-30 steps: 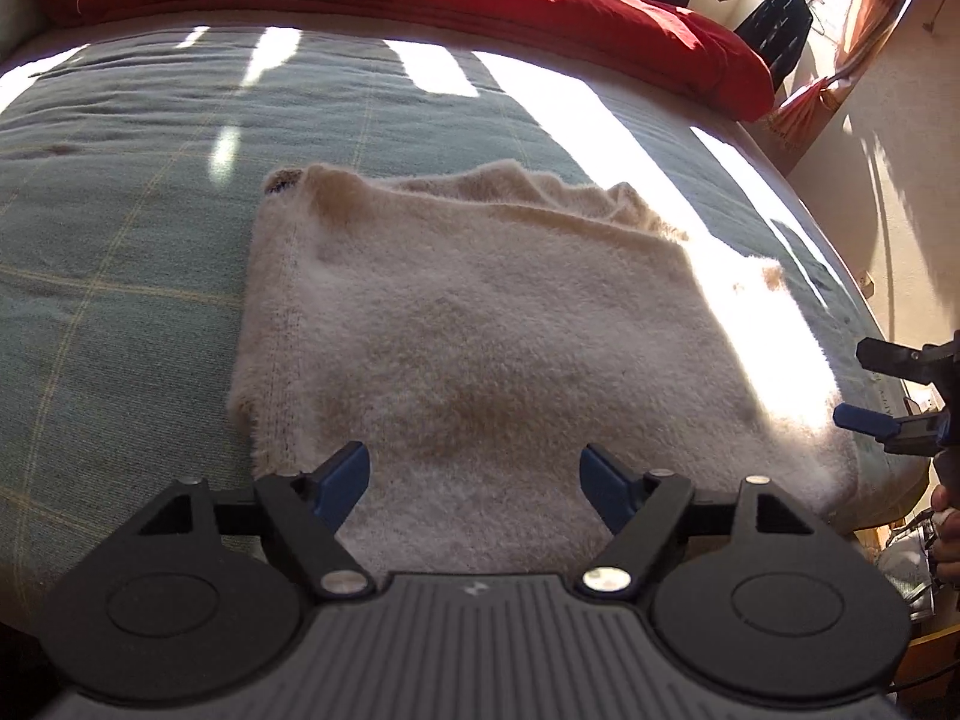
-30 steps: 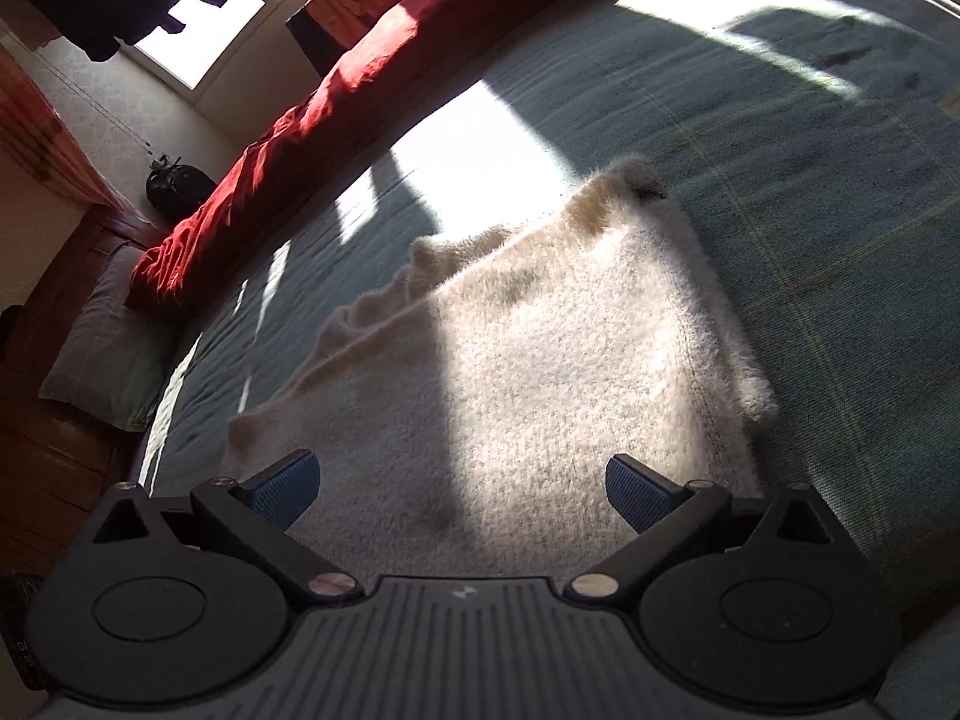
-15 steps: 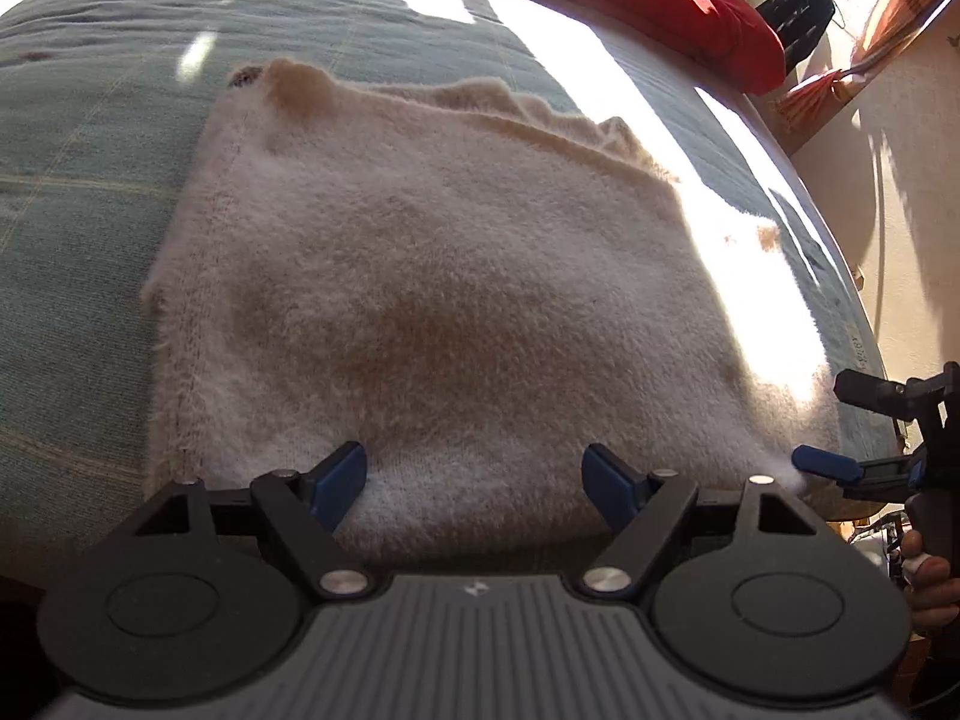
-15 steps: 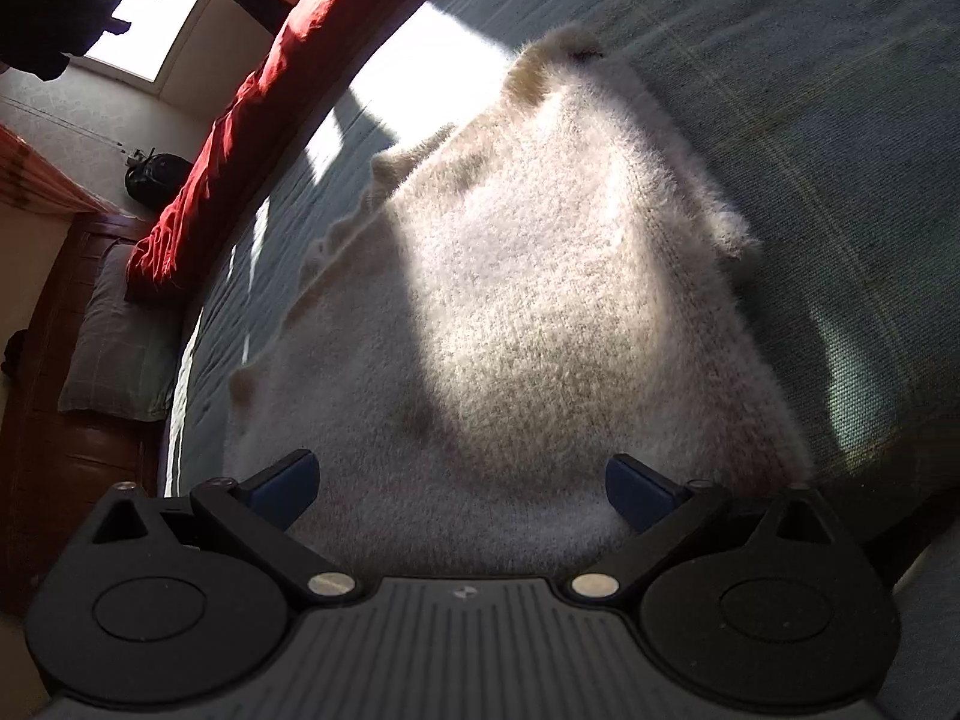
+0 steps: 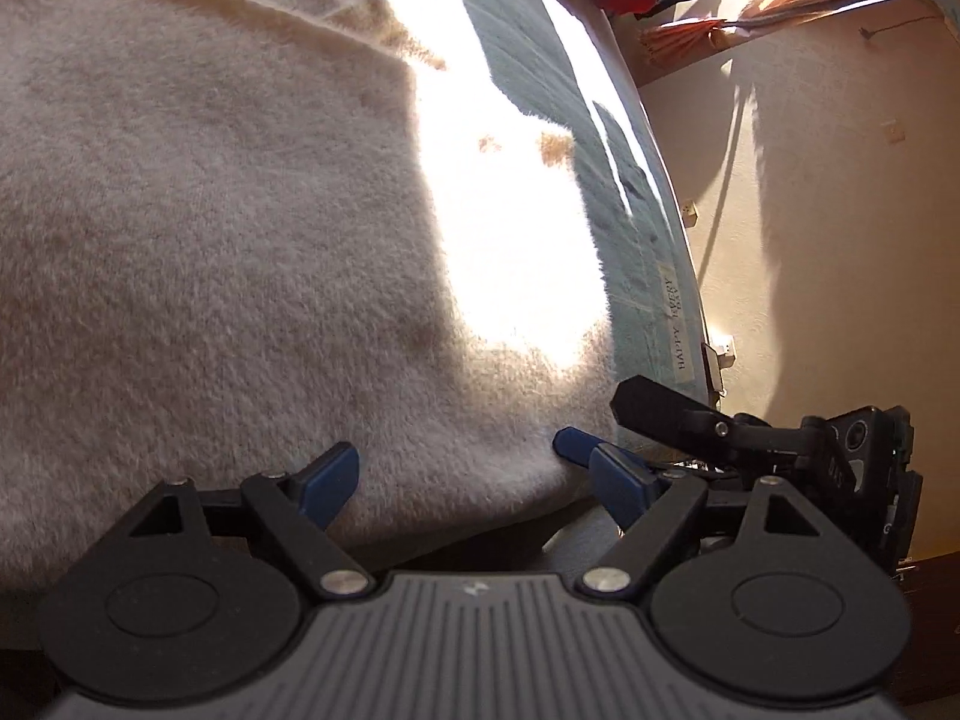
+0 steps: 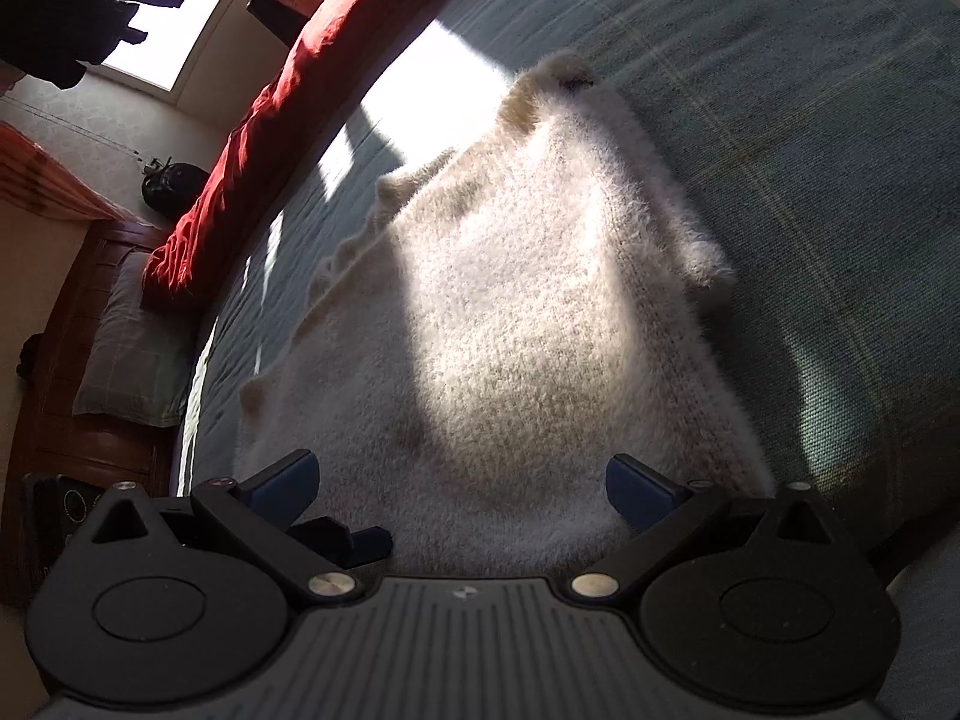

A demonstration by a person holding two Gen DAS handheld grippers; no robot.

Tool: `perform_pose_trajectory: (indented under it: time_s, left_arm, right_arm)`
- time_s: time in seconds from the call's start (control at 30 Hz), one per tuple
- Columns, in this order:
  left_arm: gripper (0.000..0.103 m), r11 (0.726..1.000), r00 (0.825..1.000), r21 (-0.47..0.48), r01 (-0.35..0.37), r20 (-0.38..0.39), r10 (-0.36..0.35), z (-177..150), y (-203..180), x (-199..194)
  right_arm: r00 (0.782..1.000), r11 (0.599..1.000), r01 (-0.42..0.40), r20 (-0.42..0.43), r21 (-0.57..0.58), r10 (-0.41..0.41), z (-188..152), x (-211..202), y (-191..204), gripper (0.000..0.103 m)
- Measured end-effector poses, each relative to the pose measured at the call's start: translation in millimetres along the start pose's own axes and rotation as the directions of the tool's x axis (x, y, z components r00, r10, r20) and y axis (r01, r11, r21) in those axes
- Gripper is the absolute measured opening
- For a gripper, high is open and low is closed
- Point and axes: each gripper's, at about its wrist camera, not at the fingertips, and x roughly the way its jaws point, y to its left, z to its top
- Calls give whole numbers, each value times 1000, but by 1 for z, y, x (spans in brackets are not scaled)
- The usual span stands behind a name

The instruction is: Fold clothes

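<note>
Both tongs gaping, fuzzy cream sweater (image 5: 210,228) near edge hidden, sun-bleached patch

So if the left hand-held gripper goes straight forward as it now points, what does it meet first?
Most likely the near edge of the fluffy cream garment, which lies between the open fingers of the left hand-held gripper. Depth is unclear, but nothing else shows in front of it.
</note>
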Motion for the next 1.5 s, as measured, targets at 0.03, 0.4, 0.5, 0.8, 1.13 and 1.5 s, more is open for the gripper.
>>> perform_pose_trajectory:
  time_s: [0.03, 0.4, 0.5, 0.8, 1.13, 1.5]
  left_arm:
    - [84, 1000, 1000, -10, -5, -14, 5, 0, 1, 5]
    - [84, 945, 944, -249, -210, 200, 262, -9, 79, -92]
    - [84, 939, 922, -231, -256, 233, 309, -12, 76, -106]
    - [84, 941, 920, -86, -329, 195, 339, -12, 59, -88]
    - [84, 954, 911, -5, -300, 295, 288, -2, 37, -106]
    - [84, 900, 882, 156, -406, 324, 342, 50, 2, -77]
  right_arm:
    - [1000, 1000, 1, 1, 6, -1, 1, 0, -1, 103]
    - [998, 998, 56, 5, -1, -56, -4, 5, 3, 103]
    - [996, 996, 86, 10, -22, -86, -6, 4, 11, 103]
    - [990, 969, 142, 8, -203, -143, -23, 11, 64, 103]
    - [974, 923, 225, 73, -313, -213, -27, 10, 91, 103]
    - [954, 874, 299, 138, -384, -266, 9, 33, 103, 103]
